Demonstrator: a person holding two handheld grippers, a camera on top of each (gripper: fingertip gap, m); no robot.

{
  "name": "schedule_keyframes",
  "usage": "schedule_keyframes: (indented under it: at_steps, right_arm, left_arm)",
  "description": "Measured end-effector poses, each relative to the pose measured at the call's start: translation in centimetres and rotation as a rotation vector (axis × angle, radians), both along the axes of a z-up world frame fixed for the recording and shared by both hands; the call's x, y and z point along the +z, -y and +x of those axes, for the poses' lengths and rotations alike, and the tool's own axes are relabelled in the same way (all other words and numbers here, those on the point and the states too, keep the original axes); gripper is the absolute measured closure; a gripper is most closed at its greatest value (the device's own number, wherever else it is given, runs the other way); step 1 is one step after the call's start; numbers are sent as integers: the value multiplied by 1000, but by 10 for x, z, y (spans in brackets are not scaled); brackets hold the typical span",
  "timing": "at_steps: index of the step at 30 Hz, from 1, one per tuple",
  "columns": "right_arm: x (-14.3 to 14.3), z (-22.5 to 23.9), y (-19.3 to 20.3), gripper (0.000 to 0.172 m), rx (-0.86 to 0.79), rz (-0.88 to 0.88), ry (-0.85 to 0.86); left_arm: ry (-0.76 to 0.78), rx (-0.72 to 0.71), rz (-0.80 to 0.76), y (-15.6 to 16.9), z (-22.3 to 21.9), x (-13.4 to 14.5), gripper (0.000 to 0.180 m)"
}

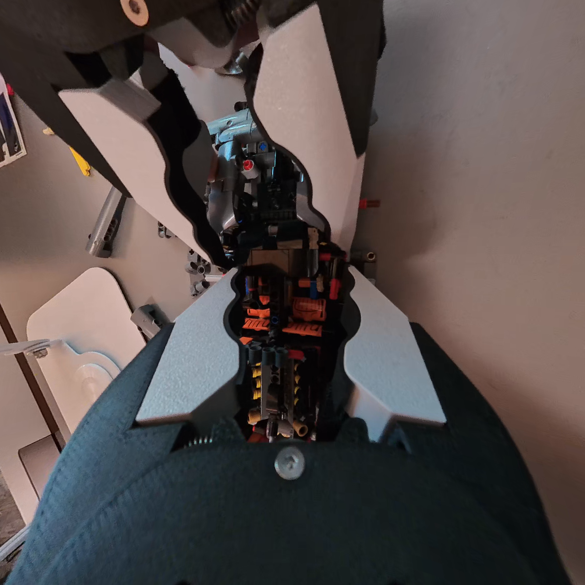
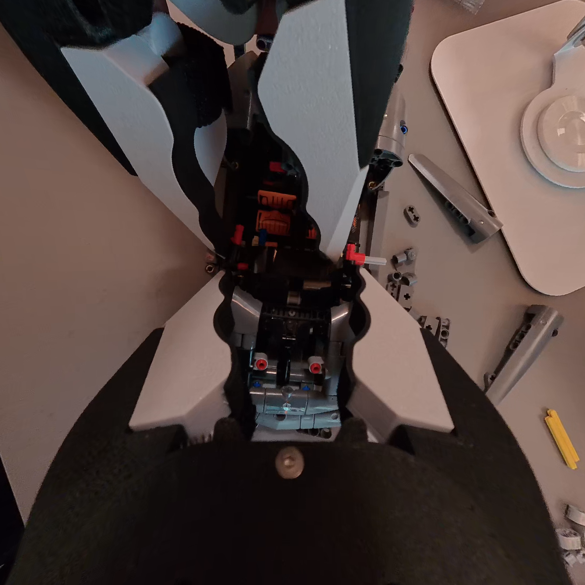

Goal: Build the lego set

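Note:
A toy car model built of black, grey and orange building pieces lies lengthwise between both grippers above the beige table. In the left wrist view my left gripper (image 1: 292, 272) is shut on the end of the model (image 1: 304, 307) with the orange seats and yellow pins, and its dark pads press the sides. My right gripper (image 1: 275, 247) faces it from above. In the right wrist view my right gripper (image 2: 291, 275) is shut on the grey end of the model (image 2: 285, 395) with two red pins. The left gripper (image 2: 273, 253) shows opposite. A red connector (image 2: 354, 254) sticks out sideways.
A white stand base (image 2: 490, 126) lies on the table, also in the left wrist view (image 1: 79, 310). Loose grey panels (image 2: 456, 202) (image 2: 522, 348), small grey connectors (image 2: 402, 278) and a yellow axle (image 2: 562, 440) lie beside the model. A sticker sheet (image 1: 9, 136) lies at the edge. My left and right fingertips are right by each other. The yellow axle (image 2: 562, 440) is about 20 centimetres from both grippers' fingertips.

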State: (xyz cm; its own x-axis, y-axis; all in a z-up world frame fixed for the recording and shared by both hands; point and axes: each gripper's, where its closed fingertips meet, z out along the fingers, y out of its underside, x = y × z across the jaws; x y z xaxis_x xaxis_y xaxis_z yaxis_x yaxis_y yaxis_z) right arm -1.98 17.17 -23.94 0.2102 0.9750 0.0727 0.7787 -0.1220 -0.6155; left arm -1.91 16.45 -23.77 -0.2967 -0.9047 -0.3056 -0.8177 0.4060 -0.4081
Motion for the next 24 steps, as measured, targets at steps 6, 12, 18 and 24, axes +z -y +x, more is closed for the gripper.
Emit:
schedule_keyframes:
  at_steps: [6, 12, 18, 24]
  right_arm:
    - [0, 0, 0, 99, -1, -3, -3]
    - [0, 0, 0, 100, -2, -7, -3]
    - [1, 0, 1, 96, -4, -44, -17]
    - [4, 0, 1, 98, 3, -102, -20]
  left_arm:
    - [-15, 2, -3, -1, 0, 0, 123]
    - [-25, 1, -10, -1, 0, 0, 123]
    - [-34, -2, -14, 0, 0, 1, 122]
    - [-90, -18, -29, 0, -1, 1, 122]
